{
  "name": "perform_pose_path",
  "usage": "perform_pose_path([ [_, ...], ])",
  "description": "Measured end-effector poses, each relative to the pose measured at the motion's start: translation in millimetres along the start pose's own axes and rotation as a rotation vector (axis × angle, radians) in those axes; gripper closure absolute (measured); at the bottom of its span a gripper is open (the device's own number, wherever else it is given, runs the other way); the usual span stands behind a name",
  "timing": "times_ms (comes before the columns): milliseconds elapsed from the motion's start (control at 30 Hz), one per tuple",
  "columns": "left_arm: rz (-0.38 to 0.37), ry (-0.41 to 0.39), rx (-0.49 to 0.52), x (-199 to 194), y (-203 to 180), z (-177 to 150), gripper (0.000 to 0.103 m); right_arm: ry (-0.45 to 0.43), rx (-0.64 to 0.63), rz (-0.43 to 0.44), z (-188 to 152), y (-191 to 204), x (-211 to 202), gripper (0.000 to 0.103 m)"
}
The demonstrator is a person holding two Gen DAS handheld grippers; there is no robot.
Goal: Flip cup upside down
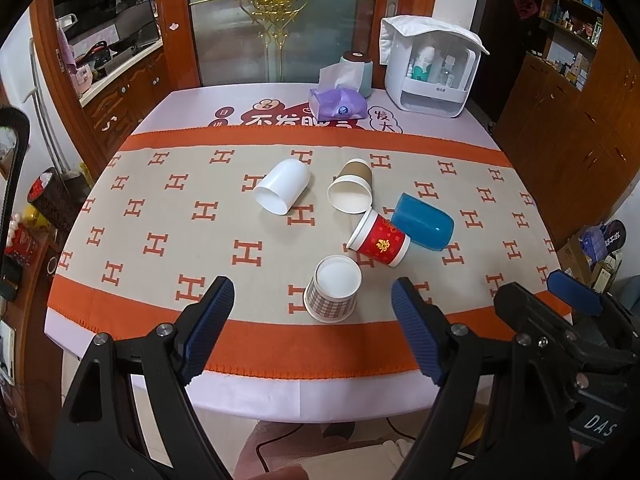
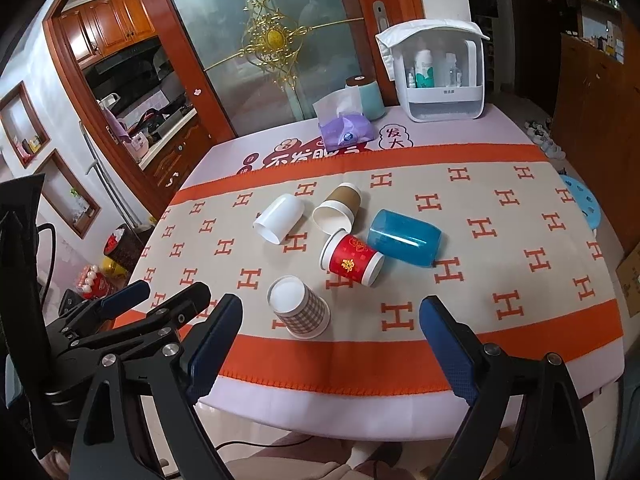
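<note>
Several cups sit on the orange and beige cloth. A checked paper cup (image 1: 333,294) (image 2: 299,308) stands upside down nearest me. A red paper cup (image 1: 379,240) (image 2: 352,258), a blue plastic cup (image 1: 423,221) (image 2: 404,237), a brown paper cup (image 1: 352,187) (image 2: 337,209) and a white plastic cup (image 1: 282,186) (image 2: 278,213) lie on their sides. My left gripper (image 1: 313,292) is open and empty, just in front of the checked cup. My right gripper (image 2: 331,312) is open and empty, above the table's front edge.
A purple tissue pack (image 1: 338,104) (image 2: 347,133), a teal canister (image 1: 358,67) (image 2: 367,98) and a white storage box (image 1: 434,68) (image 2: 440,76) stand at the back of the table (image 1: 304,396). A blue stool (image 2: 580,200) stands at the right. Wooden cabinets flank the table.
</note>
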State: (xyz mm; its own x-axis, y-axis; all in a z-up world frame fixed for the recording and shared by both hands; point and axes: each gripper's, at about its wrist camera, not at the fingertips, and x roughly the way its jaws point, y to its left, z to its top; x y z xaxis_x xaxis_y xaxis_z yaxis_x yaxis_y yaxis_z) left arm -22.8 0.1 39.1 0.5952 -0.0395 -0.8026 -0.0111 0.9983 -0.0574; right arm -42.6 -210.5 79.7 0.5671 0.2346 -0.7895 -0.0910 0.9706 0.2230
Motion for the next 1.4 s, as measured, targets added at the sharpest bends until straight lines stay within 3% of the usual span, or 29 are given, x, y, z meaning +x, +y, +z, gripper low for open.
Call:
perform_pose_path([
  [1400,0.029,0.038,-0.012,14,5,-5,0.024,0.038,0.021,0.004,-7,-2,18,0.012],
])
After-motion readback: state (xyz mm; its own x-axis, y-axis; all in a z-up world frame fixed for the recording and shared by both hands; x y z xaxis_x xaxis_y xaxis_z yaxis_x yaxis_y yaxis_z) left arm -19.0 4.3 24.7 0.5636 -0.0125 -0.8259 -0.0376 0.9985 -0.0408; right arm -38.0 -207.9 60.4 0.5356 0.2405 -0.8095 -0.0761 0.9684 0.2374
